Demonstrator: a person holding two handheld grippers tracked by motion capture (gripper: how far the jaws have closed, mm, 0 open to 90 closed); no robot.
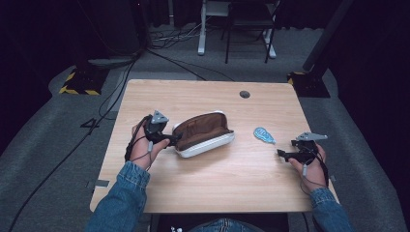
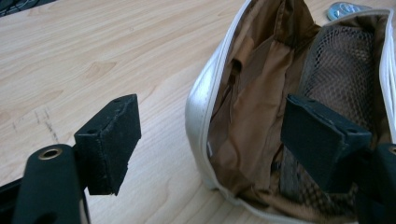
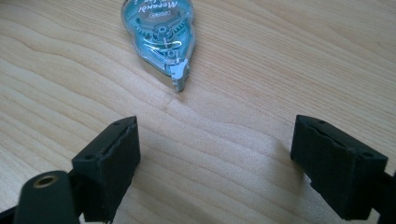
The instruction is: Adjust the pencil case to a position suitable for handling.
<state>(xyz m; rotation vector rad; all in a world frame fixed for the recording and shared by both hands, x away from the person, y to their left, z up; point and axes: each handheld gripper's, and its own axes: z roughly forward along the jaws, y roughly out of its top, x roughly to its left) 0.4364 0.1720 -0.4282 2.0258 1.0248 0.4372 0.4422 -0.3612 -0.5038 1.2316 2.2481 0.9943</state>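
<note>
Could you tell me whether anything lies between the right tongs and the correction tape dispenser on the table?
Nothing visible does. The right tongs stand open over bare wood of the table, and the correction tape dispenser lies just ahead of them, apart from both pads. The open pouch sits well off to the side, by the left tongs.

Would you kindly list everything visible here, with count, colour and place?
Pouch: one, white outside with brown lining, lying open left of the table's middle.
Tape roller: one, clear blue-green, on the table right of the pouch.
Table: one, light wood, centre of the high view.
Desk: one, white legs, on the floor beyond the table.
Cables: several, black, on the grey floor at left.
Left gripper: one, black, open, jaws either side of the pouch's near end wall.
Right gripper: one, black, open, above bare table, pointing at the tape roller.
Sleeves: two, blue denim, bottom edge.
</note>
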